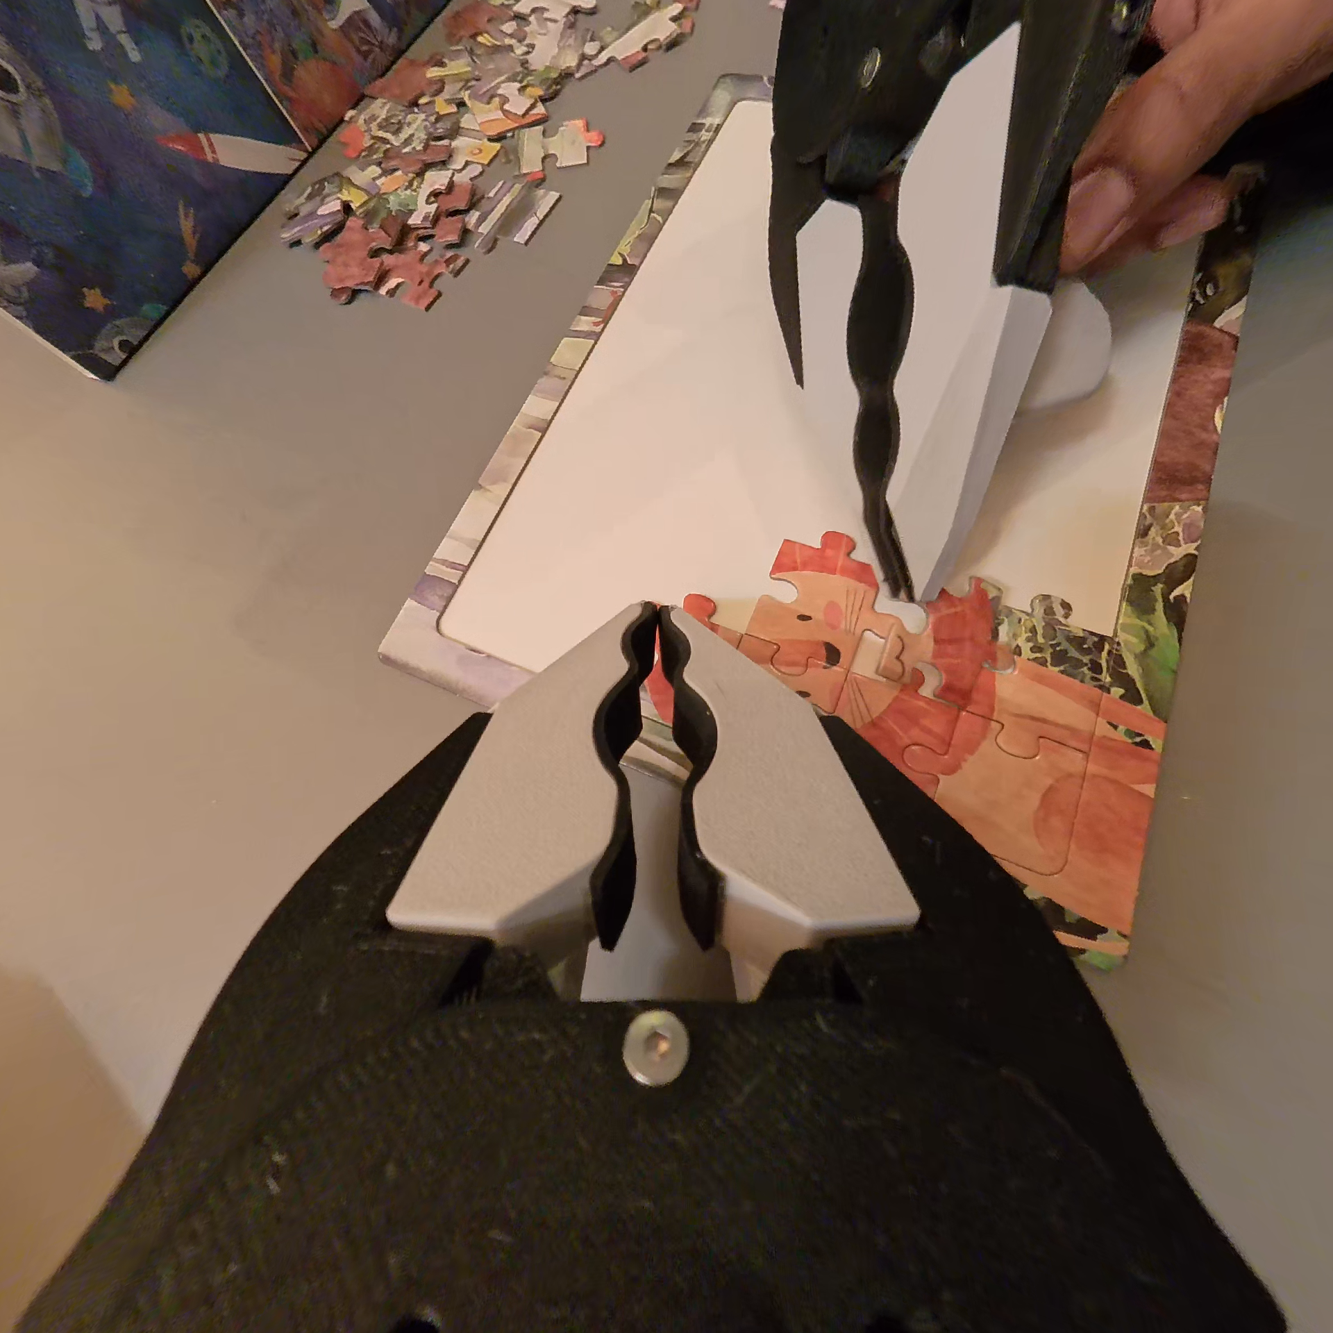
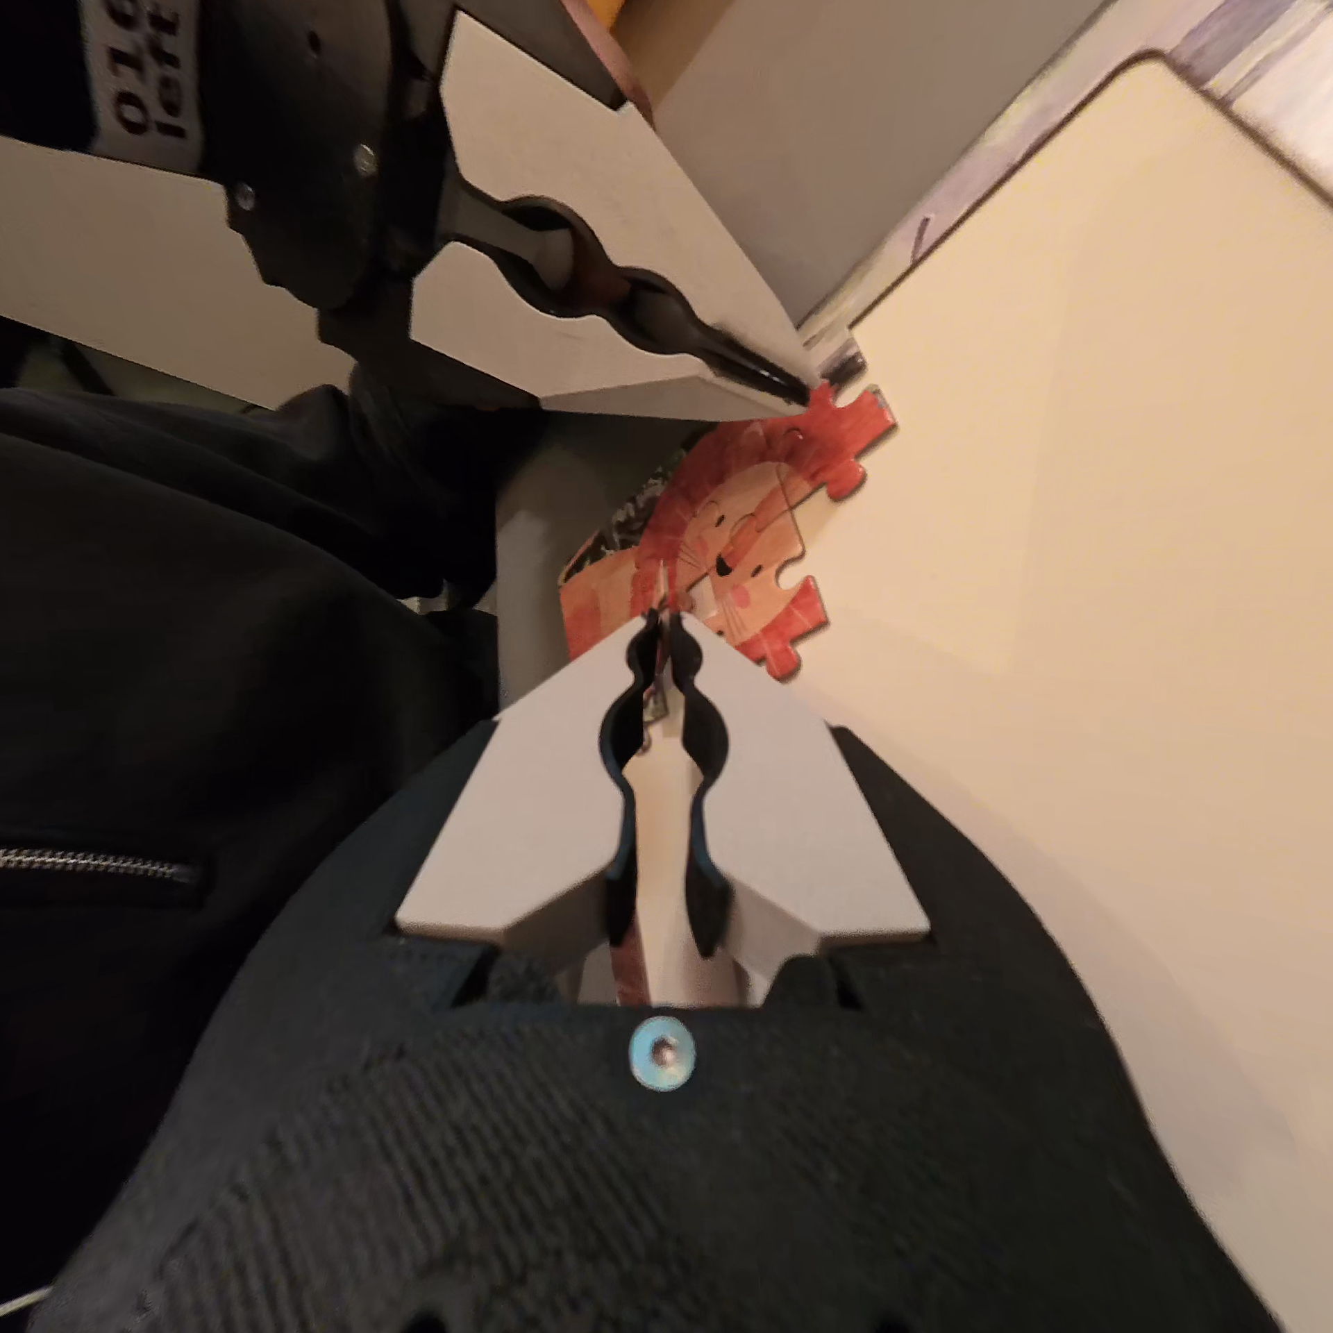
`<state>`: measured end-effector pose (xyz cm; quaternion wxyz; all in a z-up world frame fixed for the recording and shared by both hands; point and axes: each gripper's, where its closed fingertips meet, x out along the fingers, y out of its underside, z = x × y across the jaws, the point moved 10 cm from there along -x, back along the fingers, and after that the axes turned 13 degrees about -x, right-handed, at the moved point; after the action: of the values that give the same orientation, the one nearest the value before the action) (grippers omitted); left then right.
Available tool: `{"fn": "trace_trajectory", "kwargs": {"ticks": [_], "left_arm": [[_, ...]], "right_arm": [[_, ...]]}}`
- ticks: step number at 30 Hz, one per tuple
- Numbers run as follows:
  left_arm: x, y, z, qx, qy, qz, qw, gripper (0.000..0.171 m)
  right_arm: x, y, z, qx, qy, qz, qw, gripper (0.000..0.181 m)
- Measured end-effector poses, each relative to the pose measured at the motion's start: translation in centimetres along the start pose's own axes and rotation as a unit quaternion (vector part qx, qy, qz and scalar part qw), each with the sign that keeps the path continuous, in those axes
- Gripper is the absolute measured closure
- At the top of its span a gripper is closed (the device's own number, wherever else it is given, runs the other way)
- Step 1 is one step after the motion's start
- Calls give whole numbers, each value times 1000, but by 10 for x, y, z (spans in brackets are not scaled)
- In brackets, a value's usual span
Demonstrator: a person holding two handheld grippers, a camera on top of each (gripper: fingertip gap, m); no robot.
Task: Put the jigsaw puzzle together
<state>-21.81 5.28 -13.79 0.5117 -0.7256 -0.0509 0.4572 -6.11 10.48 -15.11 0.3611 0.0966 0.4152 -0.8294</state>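
Note:
The puzzle frame (image 1: 505,462) lies on the grey table, and its white inside (image 1: 685,361) is mostly bare. A joined section showing an orange lion (image 1: 1010,757) fills its near right corner and also shows in the right wrist view (image 2: 728,548). My left gripper (image 1: 658,609) is shut and empty, with its tips at the red edge piece (image 1: 696,606) of that section. My right gripper (image 1: 898,591) comes down from above. It is shut on a small puzzle piece (image 2: 660,700) and its tips are at a gap (image 1: 907,614) in the lion's face.
A heap of loose pieces (image 1: 447,166) lies on the table at the far left. A dark blue picture box (image 1: 108,180) stands beside it. A hand (image 1: 1168,144) holds the right gripper. A person's dark clothing (image 2: 180,649) fills the left of the right wrist view. The tips of one gripper are about 6 cm away from the tips of the other.

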Motion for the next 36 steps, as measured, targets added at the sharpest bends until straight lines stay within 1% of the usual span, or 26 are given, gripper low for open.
{"fn": "trace_trajectory", "kwargs": {"ticks": [4,9,14,16,19,23,25,28,31,33,36], "left_arm": [[0,0,0,1,-1,1,1000,171],[0,0,0,2,-1,2,1000,171],[0,0,0,2,-1,2,1000,171],[0,0,-1,3,-1,2,1000,171],[0,0,-1,3,-1,2,1000,171],[0,0,-1,3,-1,2,1000,171],[1,0,-1,4,-1,2,1000,171],[1,0,-1,4,-1,3,1000,171],[1,0,-1,4,-1,3,1000,171],[1,0,-1,5,-1,4,1000,171],[1,0,-1,6,-2,4,1000,171]], "right_arm": [[-1,1,0,-3,4,8,1000,181],[-1,3,-3,-10,28,31,999,179],[-3,-2,0,-11,3,23,1000,169],[-3,-2,0,-14,3,23,1000,167],[-4,-3,1,-29,13,30,999,164],[-8,-5,2,-62,53,44,996,163],[-11,-6,5,-81,61,45,994,162],[-11,-7,12,-110,60,52,991,162],[-11,-6,14,-134,78,71,985,168],[-10,-4,14,-140,89,85,982,171],[-7,-2,13,-137,84,90,983,174]]}}
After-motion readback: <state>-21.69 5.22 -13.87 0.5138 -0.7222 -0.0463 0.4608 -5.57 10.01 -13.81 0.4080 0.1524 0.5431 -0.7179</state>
